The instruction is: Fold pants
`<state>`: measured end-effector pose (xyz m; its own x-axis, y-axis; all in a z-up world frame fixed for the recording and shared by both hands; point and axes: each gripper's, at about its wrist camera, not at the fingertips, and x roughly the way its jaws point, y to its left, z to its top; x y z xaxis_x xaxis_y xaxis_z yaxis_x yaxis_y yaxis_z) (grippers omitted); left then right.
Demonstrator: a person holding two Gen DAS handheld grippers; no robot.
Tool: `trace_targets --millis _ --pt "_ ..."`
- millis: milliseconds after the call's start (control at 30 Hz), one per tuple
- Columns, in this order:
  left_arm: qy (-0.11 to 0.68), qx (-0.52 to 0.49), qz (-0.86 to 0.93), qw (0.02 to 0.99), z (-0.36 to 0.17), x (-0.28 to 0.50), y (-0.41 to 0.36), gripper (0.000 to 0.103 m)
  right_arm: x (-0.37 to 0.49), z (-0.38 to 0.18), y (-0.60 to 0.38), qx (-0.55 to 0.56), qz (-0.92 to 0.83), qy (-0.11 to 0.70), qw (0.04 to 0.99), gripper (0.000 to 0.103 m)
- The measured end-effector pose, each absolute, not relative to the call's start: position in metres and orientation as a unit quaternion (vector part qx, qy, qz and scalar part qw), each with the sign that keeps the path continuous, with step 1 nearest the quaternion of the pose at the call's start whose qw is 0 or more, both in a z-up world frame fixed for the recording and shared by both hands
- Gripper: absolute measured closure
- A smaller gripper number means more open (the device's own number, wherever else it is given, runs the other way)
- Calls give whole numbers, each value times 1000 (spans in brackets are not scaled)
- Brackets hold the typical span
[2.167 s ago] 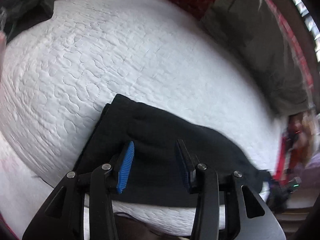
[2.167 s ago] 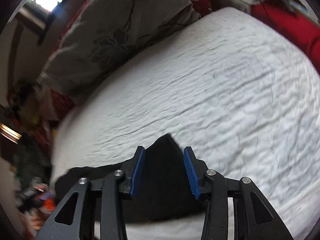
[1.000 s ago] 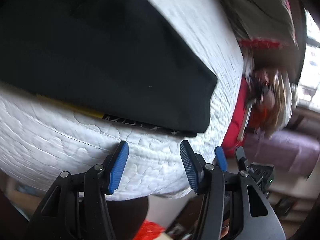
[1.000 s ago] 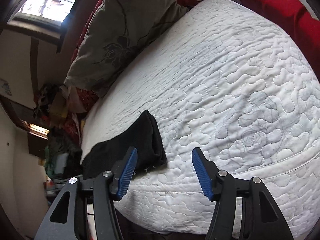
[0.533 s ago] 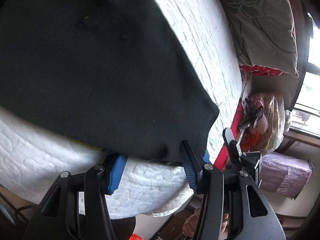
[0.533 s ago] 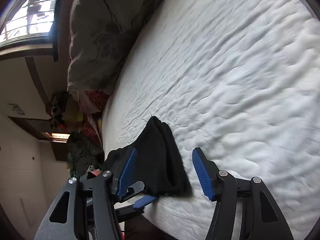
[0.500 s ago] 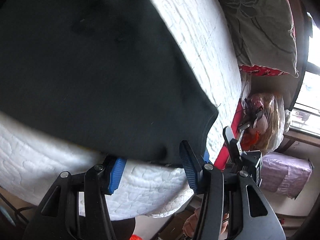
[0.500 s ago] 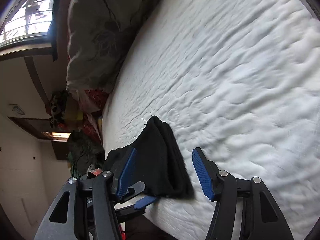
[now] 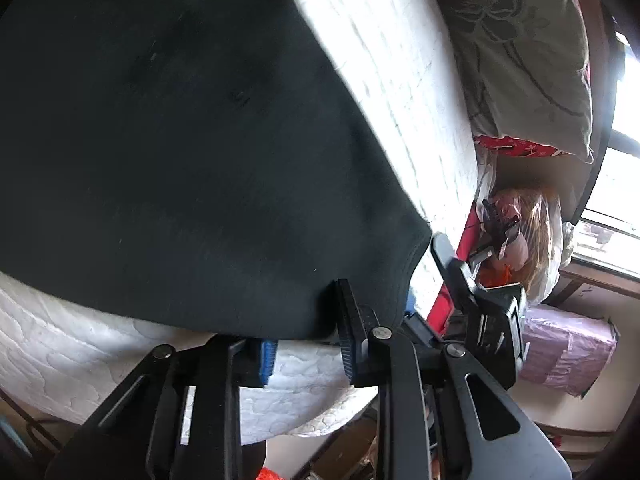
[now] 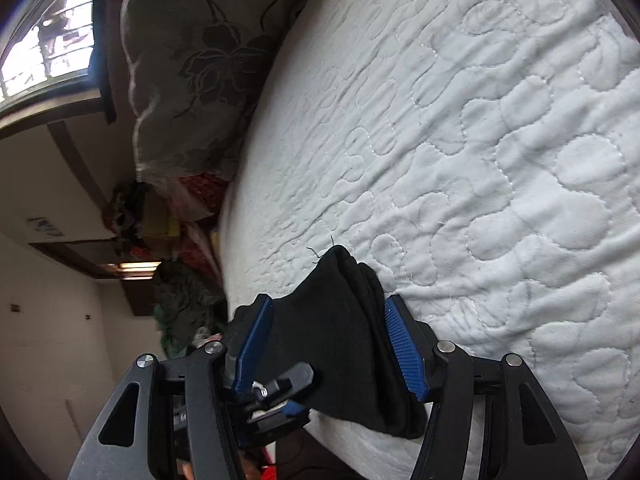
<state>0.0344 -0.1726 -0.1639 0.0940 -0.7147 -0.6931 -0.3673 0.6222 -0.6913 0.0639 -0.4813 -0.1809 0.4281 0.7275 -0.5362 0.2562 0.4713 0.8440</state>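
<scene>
Left wrist view: the left gripper (image 9: 310, 334) tilted downward, its jaws having just been closing, clamped on the hem of the black pants (image 9: 180, 152) at the edge of the white quilted bed (image 9: 400, 80).

Right wrist view: the right gripper (image 10: 332, 344) angled down, its jaws parted, straddling the folded pants (image 10: 332, 332) without visibly pinching; their long axis ran leftward along the bed (image 10: 480, 160) edge. No legible writing.

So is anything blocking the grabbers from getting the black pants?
Nothing visible. The left gripper has just closed onto the edge of the folded black fabric pants; the right gripper straddles their other end, with nothing between.
</scene>
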Motion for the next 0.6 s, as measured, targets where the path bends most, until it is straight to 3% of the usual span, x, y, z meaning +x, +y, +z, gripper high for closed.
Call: trace_targets --millis 67,133,300,600 --pt "660 -409 -141 614 -163 35 -172 82 66 -176 -475 461 150 519 704 58" --pt "663 -411 -142 609 -162 37 -172 86 66 -176 -474 453 137 526 707 90" --pt "664 -420 -159 598 -154 40 -167 95 54 -166 -473 456 142 507 718 90" --pt "644 -441 -193 595 -128 32 -147 96 35 -126 -457 428 148 491 745 90"
